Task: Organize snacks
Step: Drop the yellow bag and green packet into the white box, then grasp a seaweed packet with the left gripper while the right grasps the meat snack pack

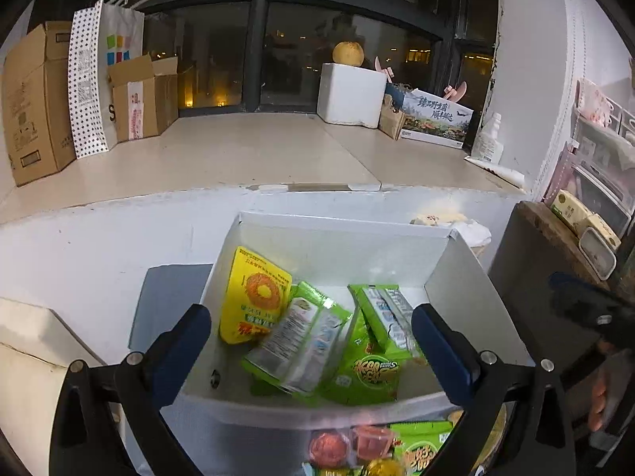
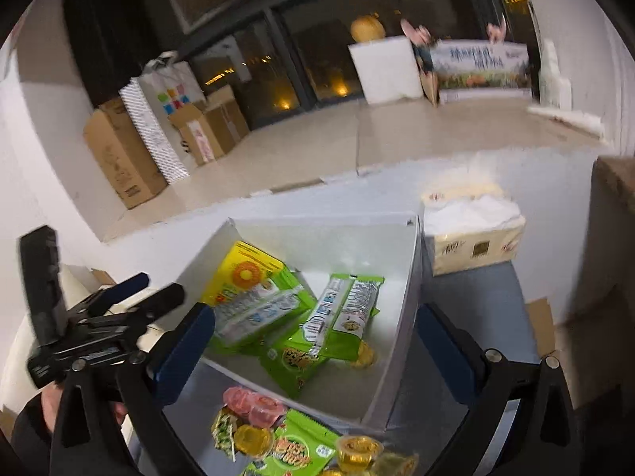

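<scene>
1. In the left wrist view, the left gripper (image 1: 311, 341) was held wide and empty above the near edge of the white box (image 1: 341, 224). Inside the box a yellow packet (image 1: 254, 297) was leant at far left, with green packets (image 1: 357, 357) piled to its right. The loose snacks (image 1: 377, 444) were seen below the tongs, on the near side of the box.

2. In the right wrist view, the right gripper (image 2: 315, 339) was likewise spread wide, nothing gripped. The loose pile, jelly cups (image 2: 258, 410) and a green packet (image 2: 295, 452), lay just near of the box wall, between the jaws; its long axis could not be judged. The right gripper was judged nearer. A tissue pack (image 2: 472, 238) stood right of the box.
</scene>
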{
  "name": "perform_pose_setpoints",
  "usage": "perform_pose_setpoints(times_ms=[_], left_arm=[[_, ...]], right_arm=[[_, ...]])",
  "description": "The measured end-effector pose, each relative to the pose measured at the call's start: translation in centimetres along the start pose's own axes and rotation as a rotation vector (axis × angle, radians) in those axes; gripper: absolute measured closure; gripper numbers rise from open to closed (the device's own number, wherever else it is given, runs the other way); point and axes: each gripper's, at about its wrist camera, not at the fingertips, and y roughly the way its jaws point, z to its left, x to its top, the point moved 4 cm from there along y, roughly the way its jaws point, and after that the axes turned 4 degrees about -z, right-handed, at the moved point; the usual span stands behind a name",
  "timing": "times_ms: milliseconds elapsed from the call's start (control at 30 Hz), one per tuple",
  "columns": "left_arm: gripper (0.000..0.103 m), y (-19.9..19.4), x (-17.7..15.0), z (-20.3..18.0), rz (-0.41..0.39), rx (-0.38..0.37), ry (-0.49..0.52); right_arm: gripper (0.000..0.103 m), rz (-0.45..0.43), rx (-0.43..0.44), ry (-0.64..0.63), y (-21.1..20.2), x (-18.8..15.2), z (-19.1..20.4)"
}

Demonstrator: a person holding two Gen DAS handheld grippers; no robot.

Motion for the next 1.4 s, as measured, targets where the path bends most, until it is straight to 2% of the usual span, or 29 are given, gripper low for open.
perform_pose_setpoints(times_ms=[133,233,300,433,533,600,700,833,967,1033,1133,1233,1367,1400], left_arm=[[0.0,-2.4,-1.1,-0.7,-0.016,-0.016,0.018],[0.0,-5.4,-3.0,-1.8,-0.048,-0.025,0.042],[0.0,-7.7,-5.2,-2.4,-0.064,-0.028,0.038],[0.0,-11.7,-10.7,-3.2,-0.053,-0.055,-0.046],[0.0,-13.2,-14.3,-3.8,-0.038,-0.055,-0.076],[0.0,-13.4,-16.5,-4.2,-0.013,-0.064,-0.092],[0.0,-13.2,-18.3,-4.5,0.013,-0.054,-0.095],[0.0,-12.4,-19.1,-5.1,0.04,-0.067,-0.087],[0.0,-11.9,-19.4,-5.6,0.053,-0.079,-0.086],[0.0,-11.8,-19.6,-5.8,0.057,-0.087,-0.085],[0.0,-11.8,-19.8,-6.0,0.062,-0.099,-0.082],[0.0,-11.6,-19.9,-6.1,0.07,-0.101,-0.083],[0.0,-11.2,-20.2,-6.1,0.078,-0.102,-0.084],[0.0,-11.1,-20.2,-6.1,0.083,-0.102,-0.085]], right_arm=[[0.0,-0.051,0.074,-0.031,-3.8,-1.7,1.9],[0.0,-0.036,0.062,-0.059,-5.6,-4.4,2.7],[0.0,-0.002,0.037,-0.073,-6.7,-7.4,2.8],[0.0,0.005,-0.029,-0.06,-8.6,-12.5,1.4],[0.0,0.033,-0.098,-0.017,-9.1,-16.5,-0.6],[0.0,0.113,-0.129,-0.012,-8.0,-18.7,-2.0],[0.0,0.15,-0.145,0.016,-7.0,-20.0,-3.2],[0.0,0.173,-0.132,0.044,-6.1,-20.4,-4.1],[0.0,0.201,-0.133,-0.015,-4.8,-20.7,-3.4],[0.0,0.215,-0.125,-0.076,-3.7,-20.8,-2.5],[0.0,0.286,-0.166,-0.212,-1.4,-21.3,-1.4],[0.0,0.314,-0.197,-0.229,0.2,-21.5,-2.0],[0.0,0.315,-0.175,-0.225,0.2,-21.7,-1.8],[0.004,0.306,-0.191,-0.234,0.1,-21.7,-1.8]])
